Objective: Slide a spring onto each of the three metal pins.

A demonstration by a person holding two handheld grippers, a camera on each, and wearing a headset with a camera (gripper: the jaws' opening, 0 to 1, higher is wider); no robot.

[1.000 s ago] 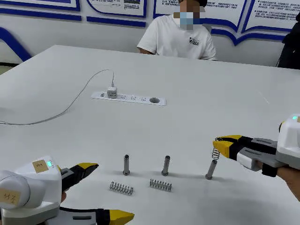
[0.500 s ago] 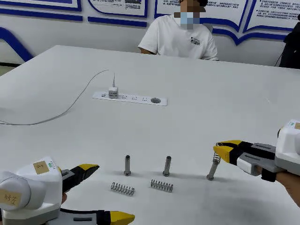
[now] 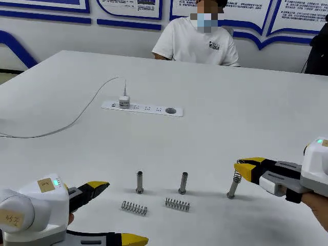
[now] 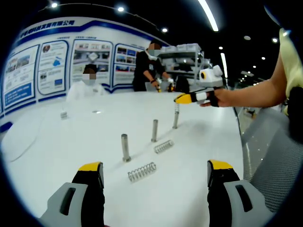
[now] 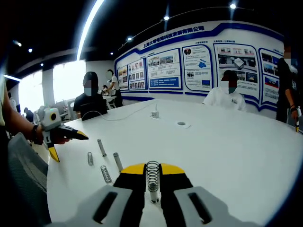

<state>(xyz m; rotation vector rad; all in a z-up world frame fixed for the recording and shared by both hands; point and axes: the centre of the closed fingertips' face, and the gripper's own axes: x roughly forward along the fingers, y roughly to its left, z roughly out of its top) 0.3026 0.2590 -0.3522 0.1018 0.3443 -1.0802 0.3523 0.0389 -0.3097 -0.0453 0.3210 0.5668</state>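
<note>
A spring [image 3: 237, 177] is being clamped over the rightmost pin [image 3: 232, 189] by the right hand-held gripper [image 3: 241, 167]. The left hand-held gripper [image 3: 125, 211] is being held wide.

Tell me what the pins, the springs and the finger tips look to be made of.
Pins: grey metal, likely steel, with a dull sheen.
Springs: bare coiled metal wire that glints.
Fingers: matte yellow tips, probably a plastic or rubber coating; I cannot tell which.

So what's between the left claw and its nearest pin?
A loose spring, lying flat between the open left claw and that pin; the left gripper view shows it.
</note>
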